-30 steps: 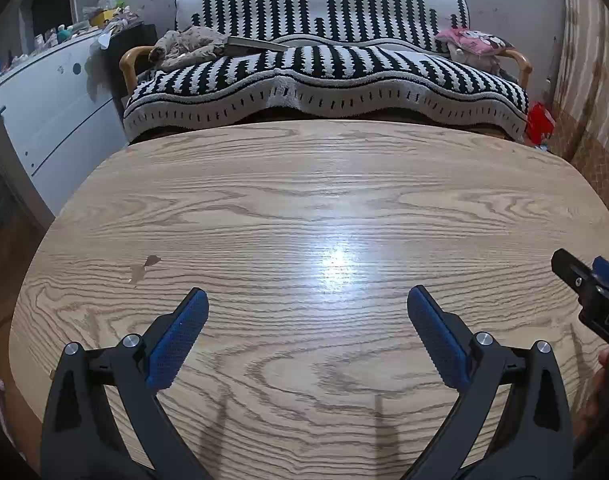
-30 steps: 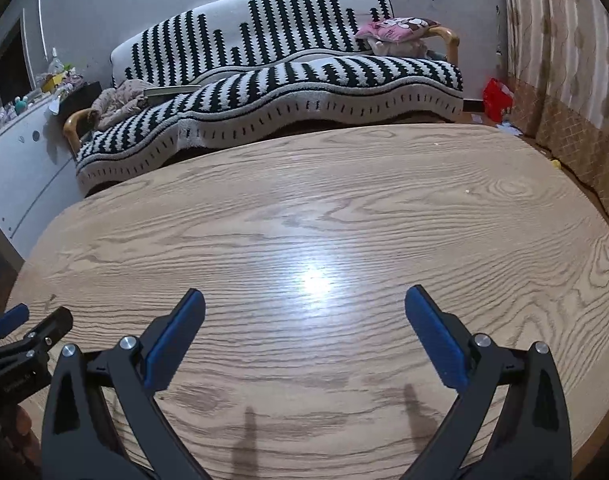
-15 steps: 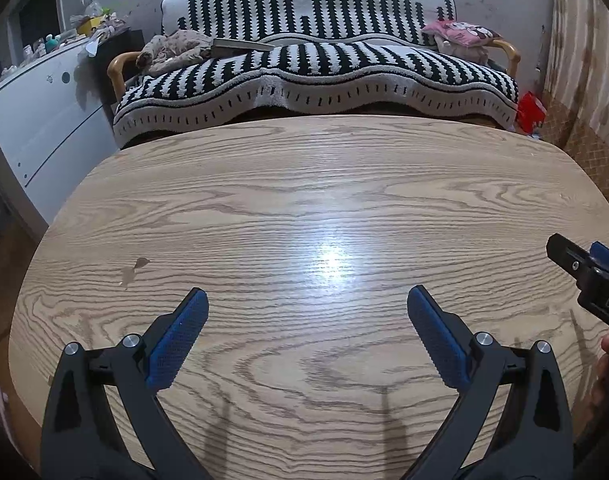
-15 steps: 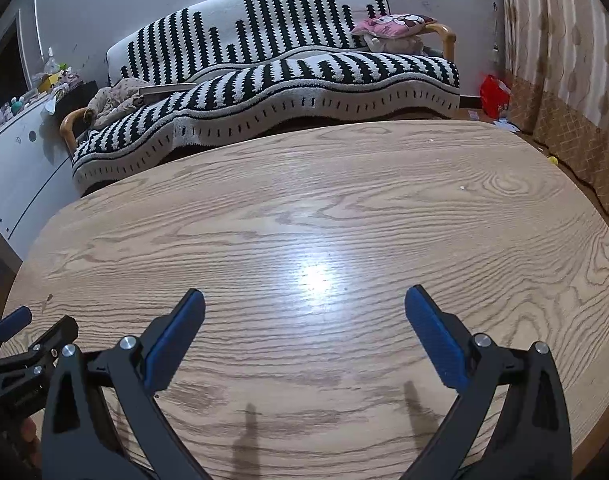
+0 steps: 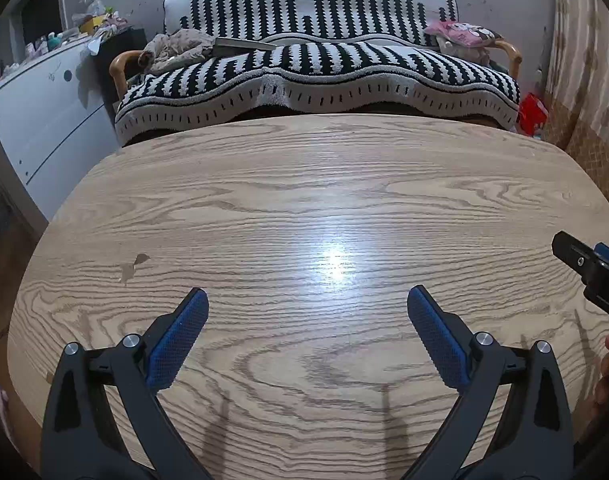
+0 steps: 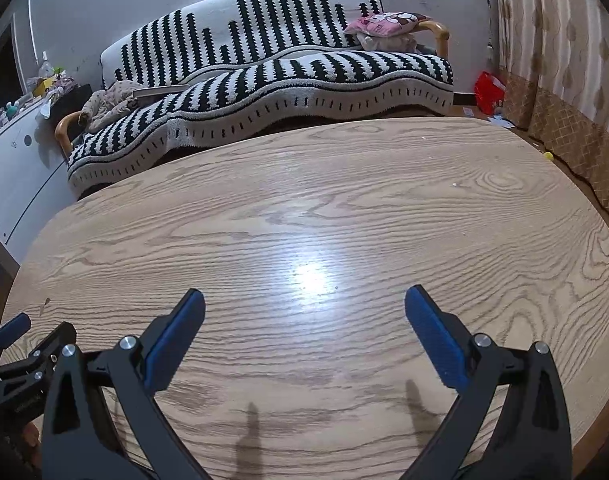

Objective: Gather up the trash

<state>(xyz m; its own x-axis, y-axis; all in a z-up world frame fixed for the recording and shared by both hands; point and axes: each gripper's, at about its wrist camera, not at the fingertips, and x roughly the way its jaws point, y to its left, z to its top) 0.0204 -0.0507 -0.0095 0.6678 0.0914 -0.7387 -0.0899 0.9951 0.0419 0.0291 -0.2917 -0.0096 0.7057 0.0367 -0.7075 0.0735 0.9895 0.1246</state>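
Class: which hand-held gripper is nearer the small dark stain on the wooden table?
Left. The left hand-held gripper hovers just right of the stain; the right hand-held gripper sits farther right.

Both wrist cams sit low over table [image 5: 304, 200], facing sofa [image 6: 264, 80], views overlapping.

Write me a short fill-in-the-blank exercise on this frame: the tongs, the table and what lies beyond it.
1. Both the left tongs and the right tongs are ____, with nothing between their pads.
2. They hover over a ____ table with a bright glare spot.
3. Beyond the table stands a sofa under a black-and-white ____ cover.
4. A ____ cushion lies at the sofa's right end.

Missing words: open; wooden; striped; pink
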